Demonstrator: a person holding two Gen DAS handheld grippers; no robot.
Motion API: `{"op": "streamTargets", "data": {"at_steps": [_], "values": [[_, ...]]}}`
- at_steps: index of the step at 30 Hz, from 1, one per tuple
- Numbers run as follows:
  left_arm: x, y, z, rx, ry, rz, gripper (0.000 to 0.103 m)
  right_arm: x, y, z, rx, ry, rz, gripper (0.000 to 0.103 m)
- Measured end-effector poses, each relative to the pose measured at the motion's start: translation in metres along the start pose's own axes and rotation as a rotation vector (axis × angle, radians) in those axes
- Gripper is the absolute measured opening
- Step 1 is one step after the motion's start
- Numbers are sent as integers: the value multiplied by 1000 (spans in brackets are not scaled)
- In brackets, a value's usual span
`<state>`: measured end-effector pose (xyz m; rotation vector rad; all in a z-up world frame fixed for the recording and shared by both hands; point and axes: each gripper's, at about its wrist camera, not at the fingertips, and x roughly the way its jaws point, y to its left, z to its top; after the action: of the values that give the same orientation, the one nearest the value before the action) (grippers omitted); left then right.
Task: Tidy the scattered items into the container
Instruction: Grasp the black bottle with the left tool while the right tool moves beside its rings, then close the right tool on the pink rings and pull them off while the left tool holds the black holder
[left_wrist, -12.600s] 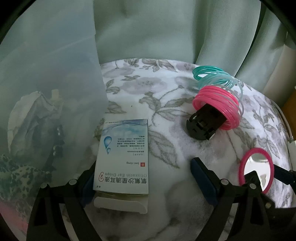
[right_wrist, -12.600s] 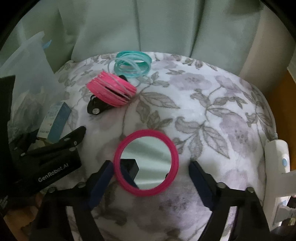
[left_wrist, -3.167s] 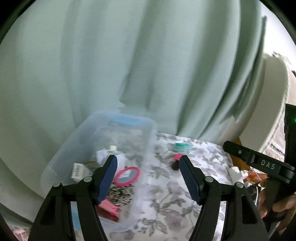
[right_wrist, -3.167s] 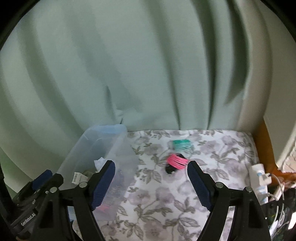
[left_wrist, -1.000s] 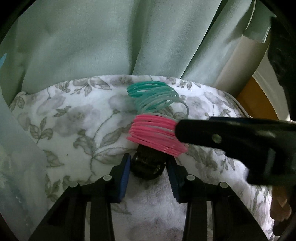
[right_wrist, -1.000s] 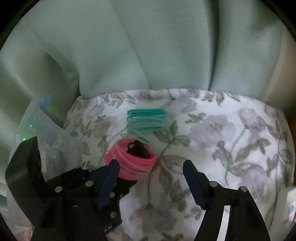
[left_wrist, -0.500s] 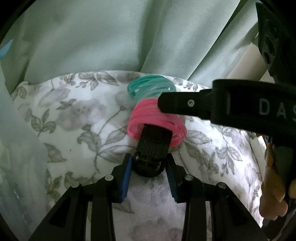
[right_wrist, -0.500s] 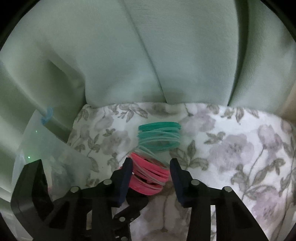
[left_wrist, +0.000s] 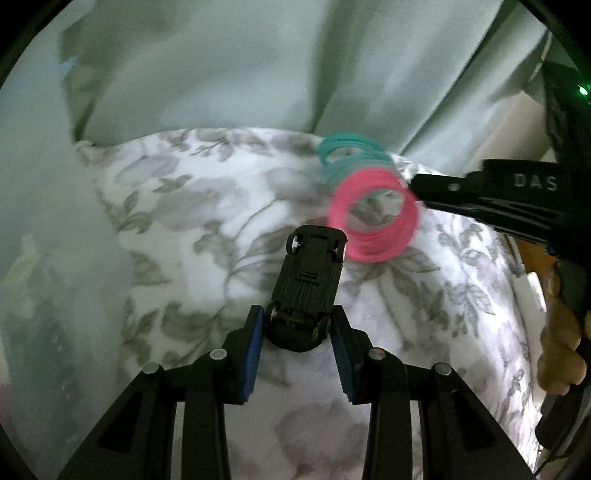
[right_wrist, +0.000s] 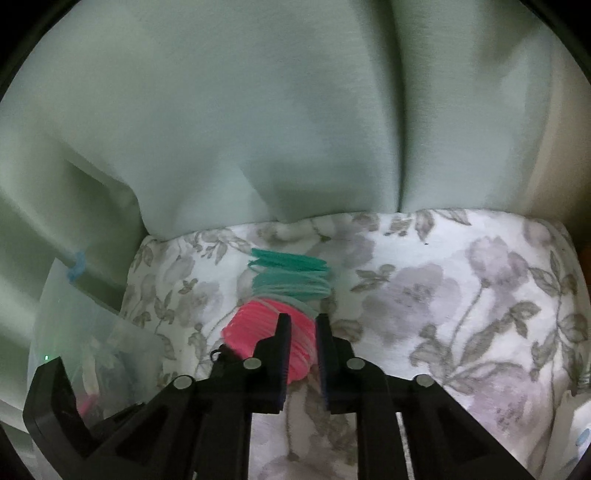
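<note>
Left wrist view is showing the left gripper (left_wrist: 297, 332) pinching a black toy car (left_wrist: 308, 291) above the floral cloth (left_wrist: 184, 236). The right gripper (right_wrist: 300, 345), its jaws just closing, is squeezing the pink end of a pink-and-teal spring coil (right_wrist: 258, 328), with the clear container (right_wrist: 96, 343) sitting left.

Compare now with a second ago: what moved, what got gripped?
The right gripper has just been closing and now pinches the pink end of the spring toy, pulling it up off the black toy car; a second ago its jaws were wide and empty. The left gripper stays clamped on the car. The teal end still lies on the floral blanket.
</note>
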<state>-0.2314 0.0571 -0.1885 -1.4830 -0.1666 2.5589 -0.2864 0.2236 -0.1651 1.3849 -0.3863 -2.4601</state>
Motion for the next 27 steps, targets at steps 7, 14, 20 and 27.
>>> {"op": "streamTargets", "data": {"at_steps": [7,14,20,27], "values": [[2,16,-2,-53,15,15,37,-13,-2,-11,-3,-14,28,46],[2,18,-2,-52,22,20,37,-5,9,-37,-80,45,36,57],[9,16,0,-31,26,31,37,14,13,-41,-96,78,26,57],[17,13,6,-7,35,30,48,24,15,-24,-100,20,-17,57]]}}
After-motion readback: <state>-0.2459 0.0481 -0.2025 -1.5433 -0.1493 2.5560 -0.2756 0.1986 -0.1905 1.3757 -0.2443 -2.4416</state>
